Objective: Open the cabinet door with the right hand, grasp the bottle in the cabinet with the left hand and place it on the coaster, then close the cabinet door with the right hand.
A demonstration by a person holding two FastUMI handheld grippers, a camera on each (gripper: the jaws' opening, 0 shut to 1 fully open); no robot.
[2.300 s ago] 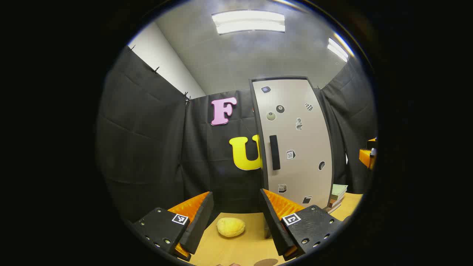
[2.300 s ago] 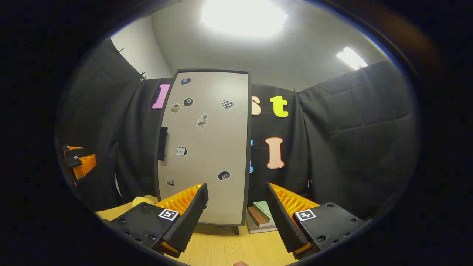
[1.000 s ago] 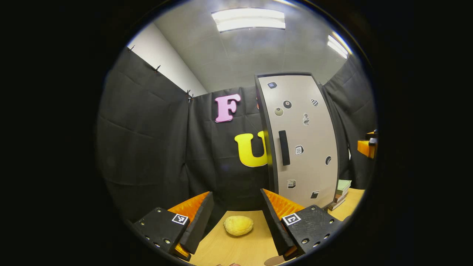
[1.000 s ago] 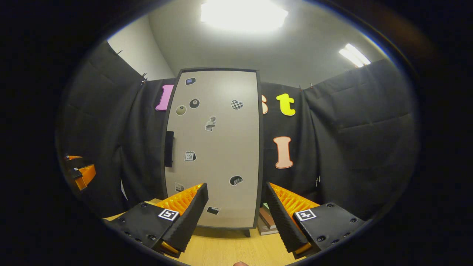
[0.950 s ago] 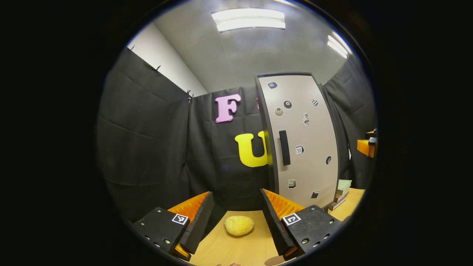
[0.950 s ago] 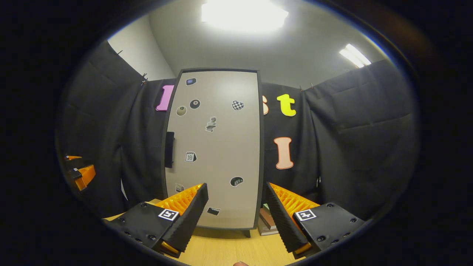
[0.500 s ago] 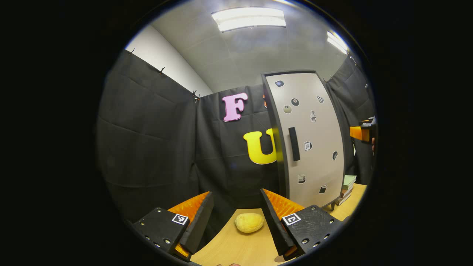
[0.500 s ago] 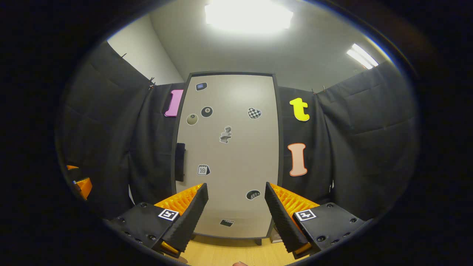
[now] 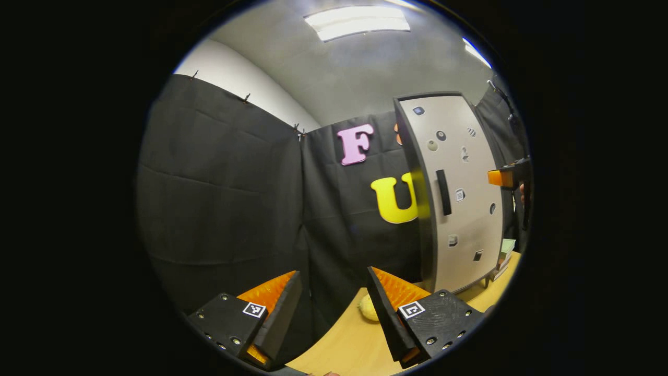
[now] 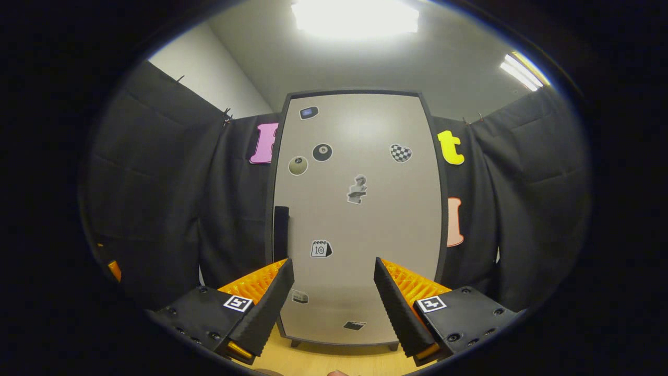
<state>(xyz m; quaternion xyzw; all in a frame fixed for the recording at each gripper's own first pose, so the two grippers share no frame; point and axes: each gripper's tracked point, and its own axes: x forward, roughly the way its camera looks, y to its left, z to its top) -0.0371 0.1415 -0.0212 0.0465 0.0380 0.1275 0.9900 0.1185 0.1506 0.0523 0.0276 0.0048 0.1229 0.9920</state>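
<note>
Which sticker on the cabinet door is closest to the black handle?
The calendar sticker on the cabinet door; it sits just right of the handle, while the others lie farther away.

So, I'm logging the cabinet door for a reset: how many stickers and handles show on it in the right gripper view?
Small stickers on the beige cabinet door: 8
Black bar handle: 1
Total: 9

Cabinet (image 10: 357,219) stands on table (image 10: 334,360) at 12 o'clock, door shut, handle (image 10: 281,232) on its 9 o'clock edge; books (image 9: 505,250) at cabinet's 3 o'clock.
</note>
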